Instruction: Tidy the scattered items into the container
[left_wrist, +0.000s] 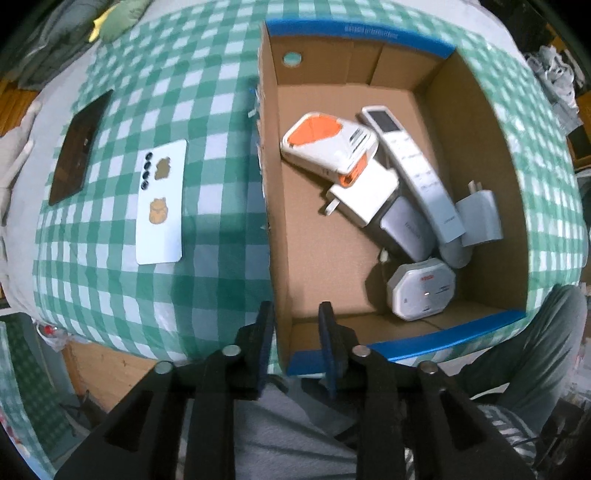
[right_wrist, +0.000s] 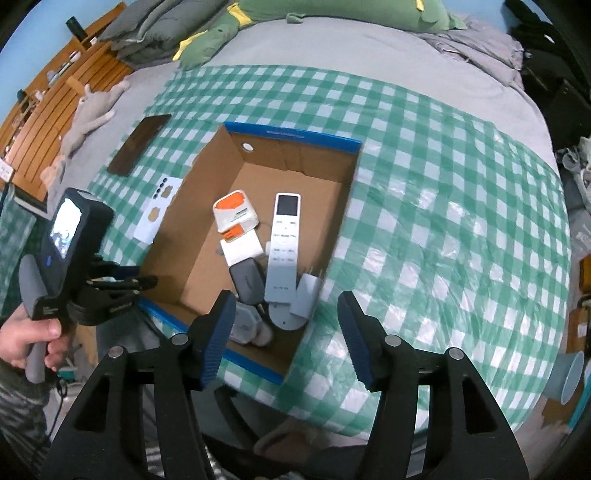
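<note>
Your white phone (left_wrist: 160, 202) lies lengthwise near-to-far, camera end far, left of the box (left_wrist: 267, 221); both your left gripper (left_wrist: 295, 314) and right gripper (right_wrist: 286, 332) stand apart, empty.

Left gripper (left_wrist: 295, 314) fingers slightly apart, right gripper (right_wrist: 286, 314) wider — both seemingly empty

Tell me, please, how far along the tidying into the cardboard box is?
Mostly done: the remote, chargers and orange-and-white device already lie in the box. Nothing is in hand; the left tool and right tool are both empty. Left: the white phone and dark tablet on the checked cloth.
</note>
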